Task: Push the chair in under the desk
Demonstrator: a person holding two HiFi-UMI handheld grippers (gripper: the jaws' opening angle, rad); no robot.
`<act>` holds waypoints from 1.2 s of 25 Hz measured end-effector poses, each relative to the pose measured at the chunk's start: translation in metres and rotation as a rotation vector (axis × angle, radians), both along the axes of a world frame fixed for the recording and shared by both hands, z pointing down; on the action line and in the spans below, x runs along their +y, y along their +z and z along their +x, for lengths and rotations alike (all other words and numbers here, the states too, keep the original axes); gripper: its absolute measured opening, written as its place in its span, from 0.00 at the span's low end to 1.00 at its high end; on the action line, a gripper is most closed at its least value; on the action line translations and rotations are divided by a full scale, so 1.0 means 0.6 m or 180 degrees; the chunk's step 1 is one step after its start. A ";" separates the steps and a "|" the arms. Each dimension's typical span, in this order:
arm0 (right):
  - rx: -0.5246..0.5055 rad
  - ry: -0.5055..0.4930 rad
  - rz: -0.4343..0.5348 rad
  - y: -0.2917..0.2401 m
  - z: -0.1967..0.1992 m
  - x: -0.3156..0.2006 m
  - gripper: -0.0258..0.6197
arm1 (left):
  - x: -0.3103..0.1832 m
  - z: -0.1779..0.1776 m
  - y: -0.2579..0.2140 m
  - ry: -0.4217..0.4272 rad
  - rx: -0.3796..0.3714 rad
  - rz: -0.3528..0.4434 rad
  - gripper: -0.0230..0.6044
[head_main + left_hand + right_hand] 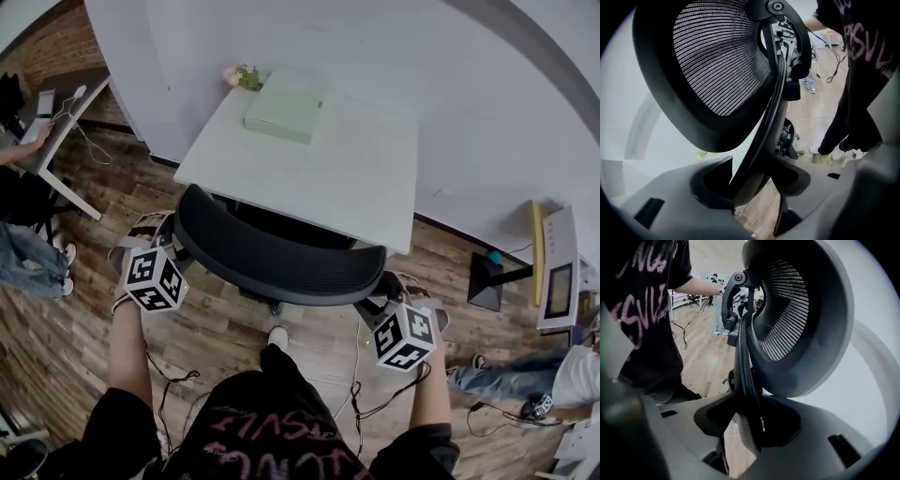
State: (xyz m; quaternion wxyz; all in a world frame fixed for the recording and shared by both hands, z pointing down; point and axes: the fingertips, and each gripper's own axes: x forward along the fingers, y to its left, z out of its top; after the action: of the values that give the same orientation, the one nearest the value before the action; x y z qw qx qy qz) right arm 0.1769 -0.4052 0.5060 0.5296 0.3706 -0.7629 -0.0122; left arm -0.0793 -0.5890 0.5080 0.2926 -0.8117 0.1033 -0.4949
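Head view: the black chair [281, 267] stands at the near edge of the white tabletop [328, 173], backrest toward us. What shows of its seat is a dark patch between backrest and desk edge; we cannot tell how far under it reaches.

We see the left gripper [176, 239] at the left end of the backrest's curved top rim and the right gripper [382, 289] at the right end.

Left gripper view: the rim of the mesh backrest [722, 61] runs down between the two jaws, which are closed against it, a thin sliver of light beside one pad. Right gripper view: the same, with the rim seated between the jaws and both sides gripping it, jaws set wide.

On the tabletop, far side: a pale green box [286, 105] with a small bunch of flowers [242, 77] just beside it, both well apart from the chair.

Wooden floor [216, 328] below; one of our shoes [277, 337] shows just behind the backrest. A seated person's legs [497, 377] are at the right edge.
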 end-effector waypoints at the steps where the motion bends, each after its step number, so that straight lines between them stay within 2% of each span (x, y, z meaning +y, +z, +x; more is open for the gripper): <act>1: 0.0001 0.0007 0.0009 -0.001 0.006 -0.008 0.31 | -0.010 0.007 0.000 0.0002 -0.0007 0.0000 0.45; 13: 0.0056 0.0098 -0.0002 0.001 0.086 -0.076 0.31 | -0.081 0.089 0.000 0.0086 0.0060 0.0006 0.45; 25: 0.0051 0.0238 0.0016 0.001 0.130 -0.112 0.32 | -0.128 0.141 0.001 0.0194 0.0084 0.0013 0.45; 30: 0.0040 0.0301 -0.0025 0.004 0.146 -0.113 0.33 | -0.125 0.154 0.004 0.0262 0.0109 -0.0032 0.45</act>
State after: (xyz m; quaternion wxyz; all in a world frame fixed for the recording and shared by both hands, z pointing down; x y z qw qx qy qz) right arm 0.2647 -0.4730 0.5087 0.5358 0.4040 -0.7413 0.0136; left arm 0.0128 -0.6638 0.5102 0.3068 -0.8250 0.0723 -0.4690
